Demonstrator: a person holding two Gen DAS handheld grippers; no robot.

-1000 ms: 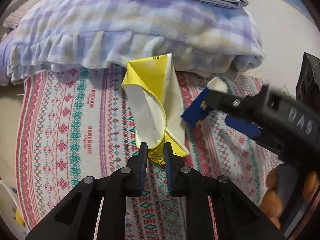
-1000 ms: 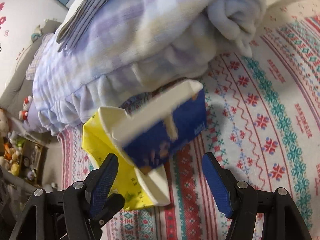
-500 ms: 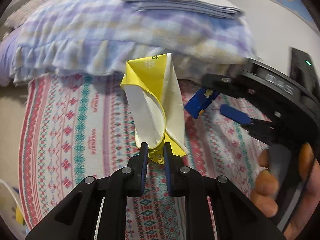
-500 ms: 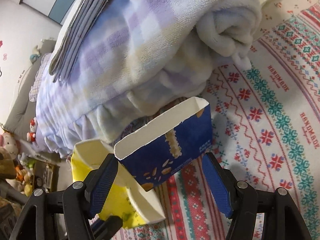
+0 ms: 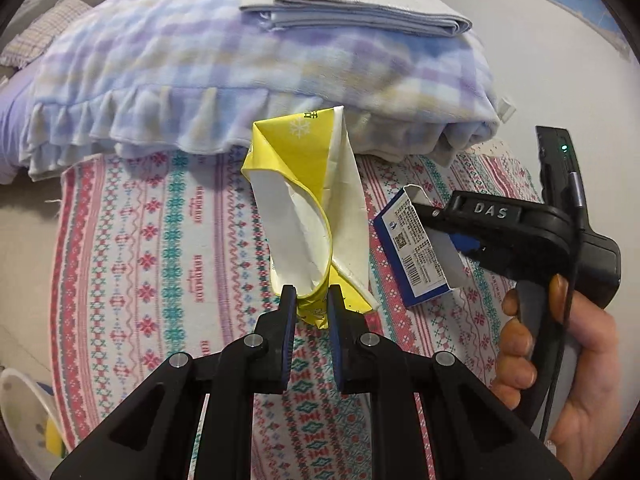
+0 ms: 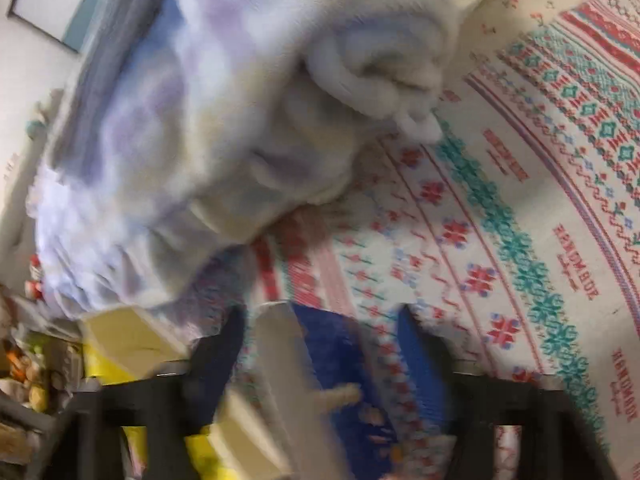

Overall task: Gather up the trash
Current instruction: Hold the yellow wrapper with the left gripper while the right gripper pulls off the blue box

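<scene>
My left gripper [image 5: 313, 294] is shut on the lower edge of a yellow paper bag [image 5: 308, 208] with a white inside, held upright over the patterned bedspread [image 5: 168, 240]. To its right, my right gripper [image 5: 442, 236] has its fingers either side of an empty blue carton [image 5: 416, 252]. In the blurred right wrist view the blue carton [image 6: 332, 364] sits between the two fingers of my right gripper [image 6: 320, 344], which stand close around it. The yellow bag [image 6: 120, 344] shows at lower left there.
A folded purple-and-white checked blanket [image 5: 240, 68] with a grey folded sheet [image 5: 352, 12] on top lies across the far side of the bed. A white bowl [image 5: 20, 416] sits at the lower left. A black device [image 5: 556, 168] stands at the right.
My right gripper has moved forward onto the blue carton and its fingers have closed in around it. The left gripper keeps its hold on the yellow bag, nearly still.
</scene>
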